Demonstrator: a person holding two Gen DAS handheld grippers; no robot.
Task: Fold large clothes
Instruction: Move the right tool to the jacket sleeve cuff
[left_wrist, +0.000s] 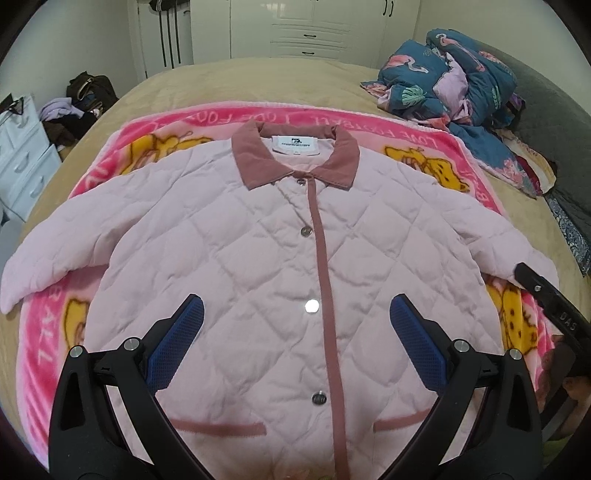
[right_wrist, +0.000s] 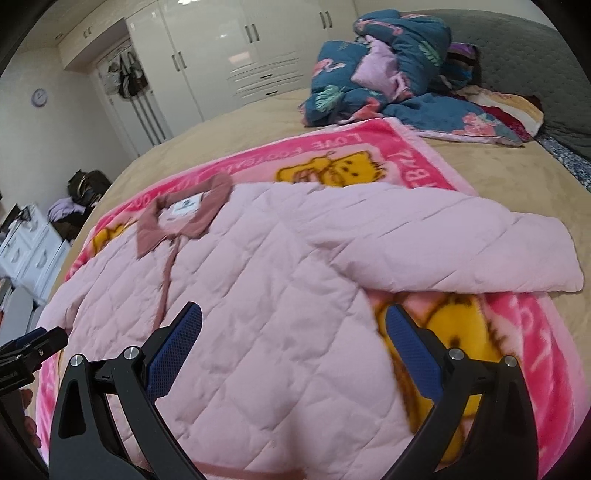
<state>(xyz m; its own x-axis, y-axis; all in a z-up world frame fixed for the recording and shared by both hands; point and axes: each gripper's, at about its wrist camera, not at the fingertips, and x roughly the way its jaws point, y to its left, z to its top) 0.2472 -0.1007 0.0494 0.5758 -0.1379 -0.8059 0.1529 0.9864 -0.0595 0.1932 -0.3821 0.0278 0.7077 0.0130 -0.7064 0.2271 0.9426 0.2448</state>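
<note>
Beneath your left claw (left_wrist: 295, 314): buttoned jacket (left_wrist: 258, 258) spread flat on blanket (left_wrist: 51, 332), ready for folding | both released, empty | right claw (right_wrist: 293, 325) straddles its side edge, sleeve (right_wrist: 461, 251) just beyond.

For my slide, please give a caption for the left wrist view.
Open left gripper above a pink jacket spread flat on a blanket.

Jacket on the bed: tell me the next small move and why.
Probably bring the right gripper to the right sleeve and pinch its cuff to fold it inward. The jacket lies flat, buttoned, both sleeves spread out, and both grippers are open and hold nothing, the left gripper over the front.
</note>
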